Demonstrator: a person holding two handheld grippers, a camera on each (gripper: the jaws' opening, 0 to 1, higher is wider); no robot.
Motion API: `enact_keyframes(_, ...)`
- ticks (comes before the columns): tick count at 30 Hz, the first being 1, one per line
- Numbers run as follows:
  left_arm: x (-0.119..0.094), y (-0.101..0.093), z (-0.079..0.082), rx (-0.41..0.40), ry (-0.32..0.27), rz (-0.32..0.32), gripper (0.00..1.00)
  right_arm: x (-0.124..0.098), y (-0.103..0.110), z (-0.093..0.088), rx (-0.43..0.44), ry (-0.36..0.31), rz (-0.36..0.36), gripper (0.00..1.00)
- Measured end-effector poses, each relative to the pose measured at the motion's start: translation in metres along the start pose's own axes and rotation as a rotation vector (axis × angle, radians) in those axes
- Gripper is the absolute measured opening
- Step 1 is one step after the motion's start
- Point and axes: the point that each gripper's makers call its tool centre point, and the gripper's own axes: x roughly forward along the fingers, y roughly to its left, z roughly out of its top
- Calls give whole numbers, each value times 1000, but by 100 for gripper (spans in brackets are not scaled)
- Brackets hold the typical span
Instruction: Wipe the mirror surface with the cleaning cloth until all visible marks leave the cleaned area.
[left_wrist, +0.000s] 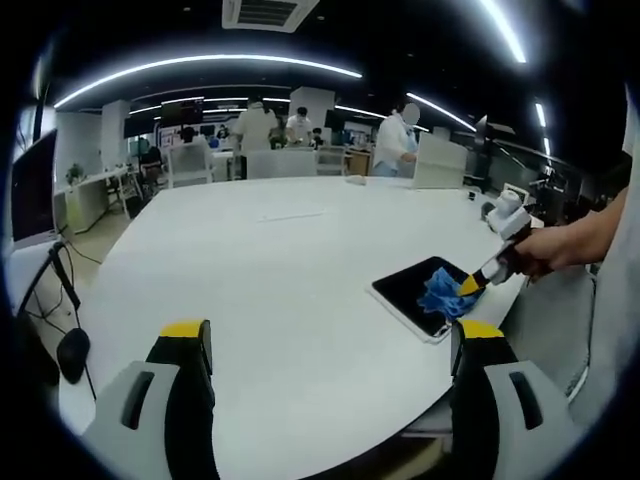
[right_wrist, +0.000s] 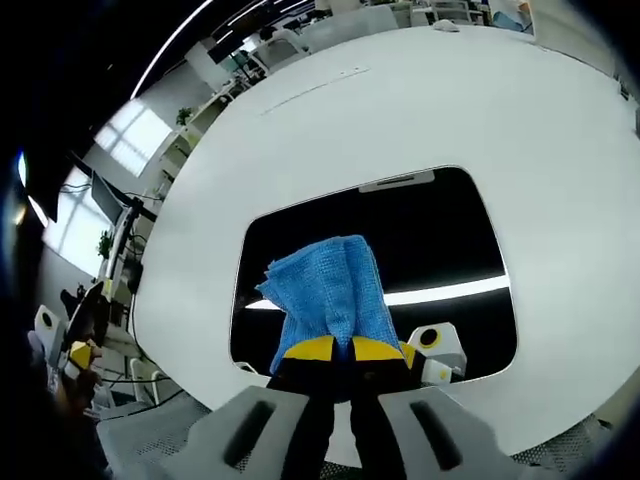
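Note:
A dark mirror (right_wrist: 420, 235) in a white frame lies flat on the white table (right_wrist: 330, 130). My right gripper (right_wrist: 343, 348) is shut on a blue cleaning cloth (right_wrist: 330, 290), which rests on the mirror's near half. In the left gripper view the mirror (left_wrist: 408, 290) sits at the table's right edge with the blue cloth (left_wrist: 444, 293) on it, and the right gripper (left_wrist: 474, 284) comes in from the right, held by a hand. My left gripper (left_wrist: 330, 345) hovers open over bare table, well left of the mirror, nothing between its fingers.
The big white table (left_wrist: 270, 260) stretches far ahead. Several people stand at desks with monitors (left_wrist: 300, 125) behind it. A chair and cables (left_wrist: 65, 320) sit off the table's left edge. The mirror reflects a ceiling light strip (right_wrist: 450, 291).

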Motion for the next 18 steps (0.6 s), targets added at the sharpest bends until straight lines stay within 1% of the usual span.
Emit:
enact_keyframes(3, -1, -2, 1, 0, 0, 0, 99, 1, 5, -1, -4, 4, 4, 0)
enact_keyframes(7, -2, 4, 0, -2, -2, 6, 99, 3, 12, -2, -17, 11, 11, 0)
enact_keyframes(10, -2, 2, 1, -4, -5, 9, 99, 5, 14, -2, -26, 14, 12, 0)
enact_keyframes(18, -2, -2, -1, -7, -1, 9, 99, 10, 23, -3, -31, 20, 29, 0)
